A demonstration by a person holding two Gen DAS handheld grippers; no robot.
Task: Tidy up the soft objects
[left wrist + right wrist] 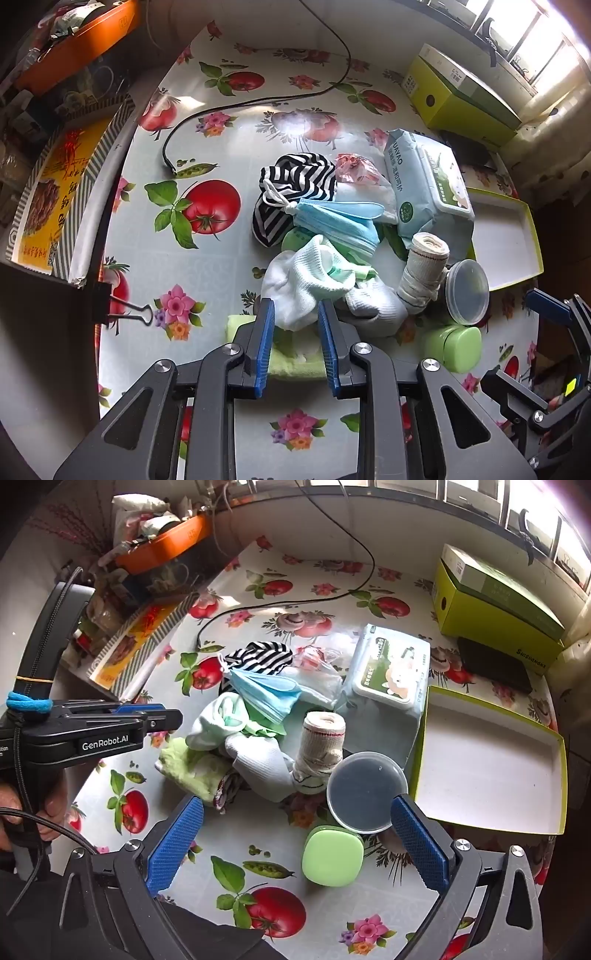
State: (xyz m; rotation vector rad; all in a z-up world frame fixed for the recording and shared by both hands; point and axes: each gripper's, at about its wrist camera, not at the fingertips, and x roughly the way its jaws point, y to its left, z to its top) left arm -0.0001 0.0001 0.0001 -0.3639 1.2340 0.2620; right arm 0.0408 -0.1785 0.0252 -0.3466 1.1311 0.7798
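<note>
A pile of soft things lies mid-table: a striped pouch (295,181), a blue face mask (340,221), white socks (306,284), a bandage roll (424,269), a wipes pack (424,184) and a green towel (291,354). My left gripper (295,321) hovers over the near white sock, jaws partly apart, the sock's end showing between the pads. From the right wrist view its tips (177,716) stop just left of the pile. My right gripper (297,805) stands wide open above the table, near a green case (332,856) and a clear lid (364,792).
A shallow white box lid with a lime rim (480,760) sits right of the pile. Behind it stands a lime shoebox (495,605). A black cable (280,603) crosses the far table. An orange tray (166,550) and a binder clip (125,310) are at the left edge.
</note>
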